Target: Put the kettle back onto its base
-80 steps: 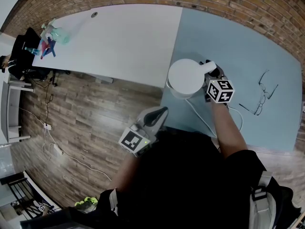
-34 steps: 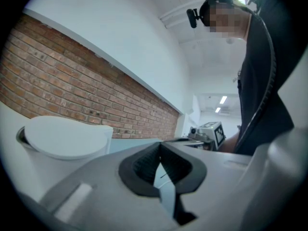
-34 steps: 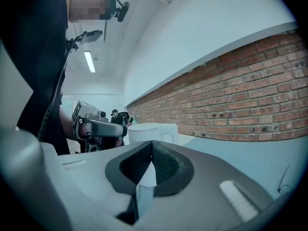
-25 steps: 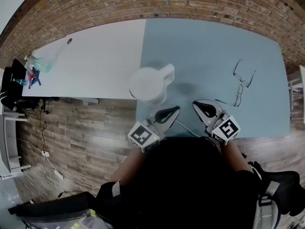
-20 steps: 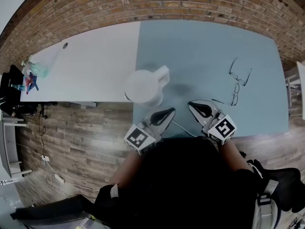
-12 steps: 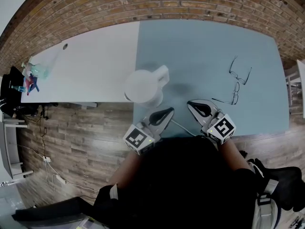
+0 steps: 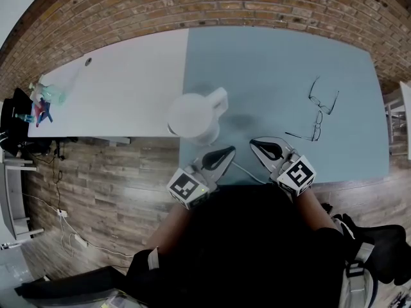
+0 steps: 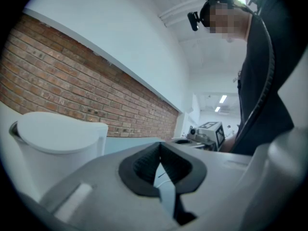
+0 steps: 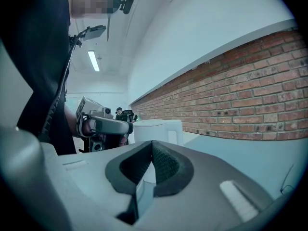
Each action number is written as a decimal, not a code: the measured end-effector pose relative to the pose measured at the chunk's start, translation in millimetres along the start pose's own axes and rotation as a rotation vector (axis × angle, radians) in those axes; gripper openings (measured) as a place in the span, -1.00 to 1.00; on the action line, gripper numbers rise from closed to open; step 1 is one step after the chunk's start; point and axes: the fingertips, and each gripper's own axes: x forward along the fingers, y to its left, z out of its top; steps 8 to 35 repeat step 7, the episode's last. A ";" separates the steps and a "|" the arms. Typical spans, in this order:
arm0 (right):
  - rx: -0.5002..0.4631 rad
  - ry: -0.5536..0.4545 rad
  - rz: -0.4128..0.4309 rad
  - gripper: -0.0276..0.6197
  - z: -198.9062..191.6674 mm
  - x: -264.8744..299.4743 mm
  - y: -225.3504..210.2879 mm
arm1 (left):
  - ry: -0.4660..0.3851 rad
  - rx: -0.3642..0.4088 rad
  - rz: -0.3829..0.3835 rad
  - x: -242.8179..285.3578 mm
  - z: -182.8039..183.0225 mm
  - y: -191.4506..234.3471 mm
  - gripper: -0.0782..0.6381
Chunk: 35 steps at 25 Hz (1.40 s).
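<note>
The white kettle (image 7: 194, 115) stands upright near the left front corner of the blue table (image 7: 282, 56), its handle (image 7: 219, 100) turned to the right. A white cord (image 7: 247, 171) runs from under it to the front edge; the base itself is hidden below it. My left gripper (image 7: 228, 151) and right gripper (image 7: 255, 144) hover side by side over the front edge, both shut and empty, apart from the kettle. The kettle (image 8: 50, 148) fills the left of the left gripper (image 8: 160, 150) view. It shows smaller as the kettle (image 9: 158, 129) ahead of the right gripper (image 9: 151, 148).
A pair of glasses (image 7: 319, 111) lies on the blue table to the right. A white table (image 7: 115, 85) adjoins on the left, with a spray bottle and small items (image 7: 46, 100) at its far left end. A brick wall (image 7: 225, 5) runs behind both tables.
Three seconds ago my right gripper was at the kettle's handle; it has since let go and drawn back to the front edge. Over the last second almost nothing moved.
</note>
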 end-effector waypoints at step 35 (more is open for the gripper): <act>-0.037 0.003 -0.026 -0.91 -1.1 -2.2 -2.3 | 0.020 -0.006 0.000 0.9 0.7 -3.9 -0.77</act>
